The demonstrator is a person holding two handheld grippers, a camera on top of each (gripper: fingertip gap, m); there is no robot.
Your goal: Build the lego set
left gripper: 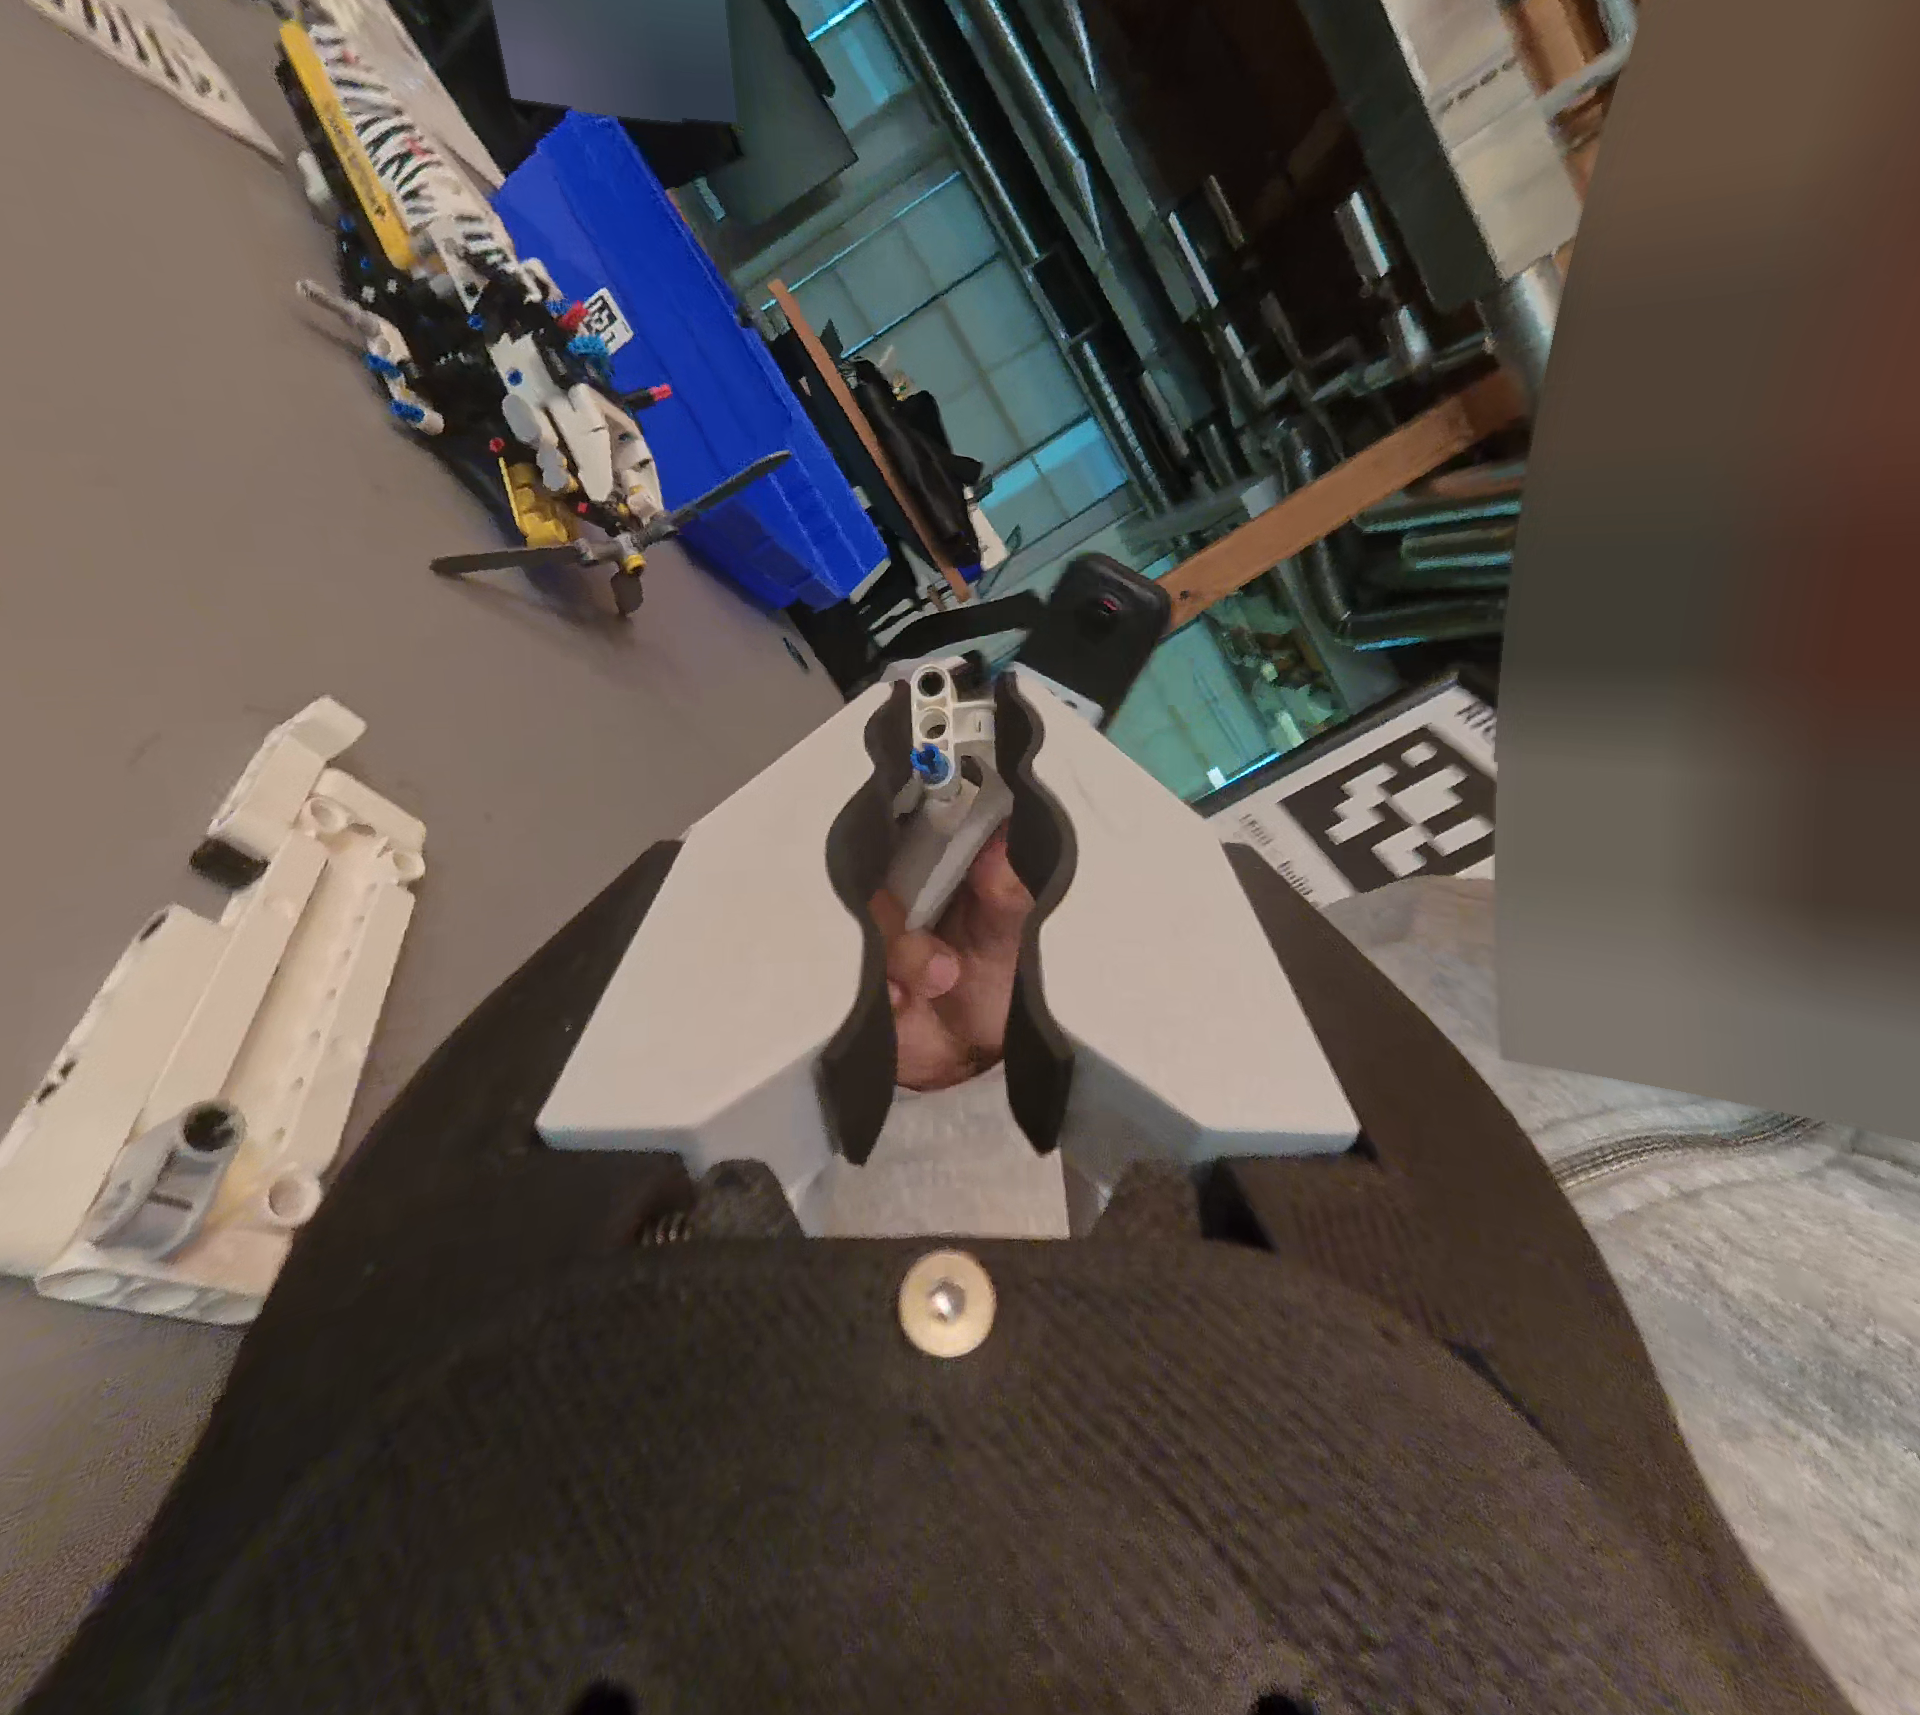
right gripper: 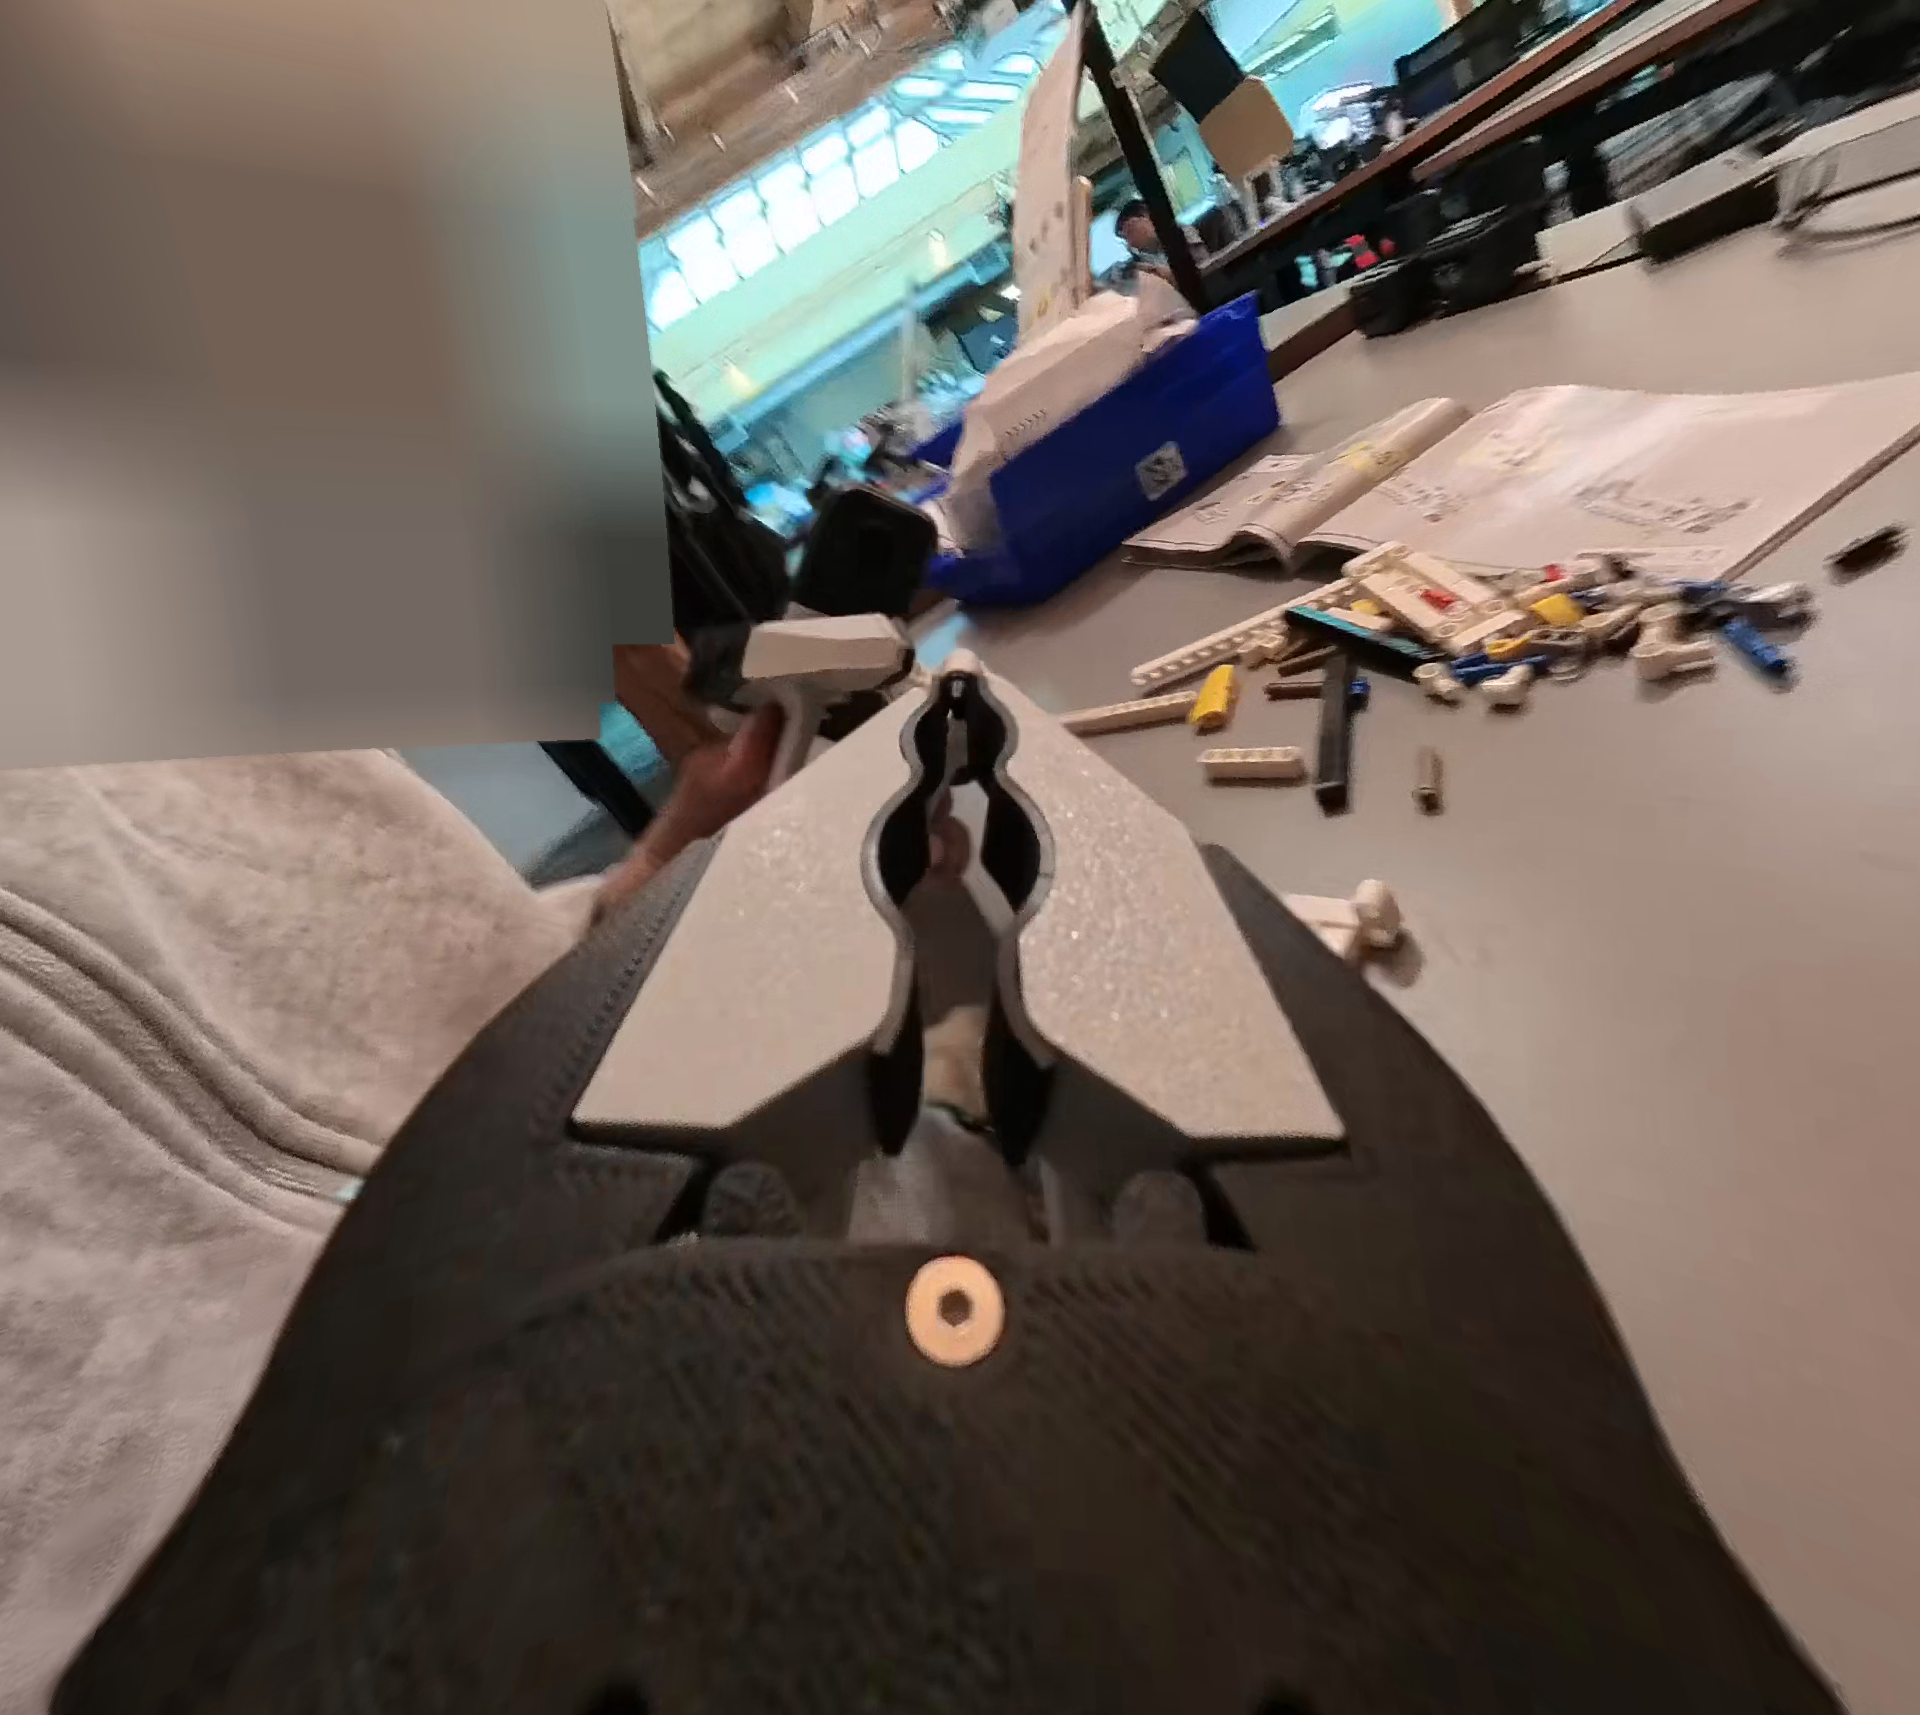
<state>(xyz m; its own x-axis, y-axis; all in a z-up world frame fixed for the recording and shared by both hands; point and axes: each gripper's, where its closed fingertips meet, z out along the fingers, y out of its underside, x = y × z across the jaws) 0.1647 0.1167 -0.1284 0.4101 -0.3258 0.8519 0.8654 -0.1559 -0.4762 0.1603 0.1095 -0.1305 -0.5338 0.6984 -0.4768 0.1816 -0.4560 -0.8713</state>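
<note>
The left tongs (left gripper: pixel 951 730) are gripping a small white-and-grey lego piece (left gripper: pixel 943 777) above the bench (left gripper: pixel 208 522). The right tongs (right gripper: pixel 958 691) are pinching a dark pin (right gripper: pixel 954 709). Judging so, align squarely, pressing gently toward twelve o'clock.

Model (left gripper: pixel 499 356) on the table (left gripper: pixel 156 522), bin (left gripper: pixel 665 335) behind it; loose panels (left gripper: pixel 239 990) nearer, leftward

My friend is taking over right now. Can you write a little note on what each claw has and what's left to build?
Left gripper: shut on a white piece with a blue pin.
Right gripper: shut on a small dark part, too small to identify.
On the table: part-built model, white panels, loose pile, open manual.
Left: join the held parts and add them to the model.
</note>
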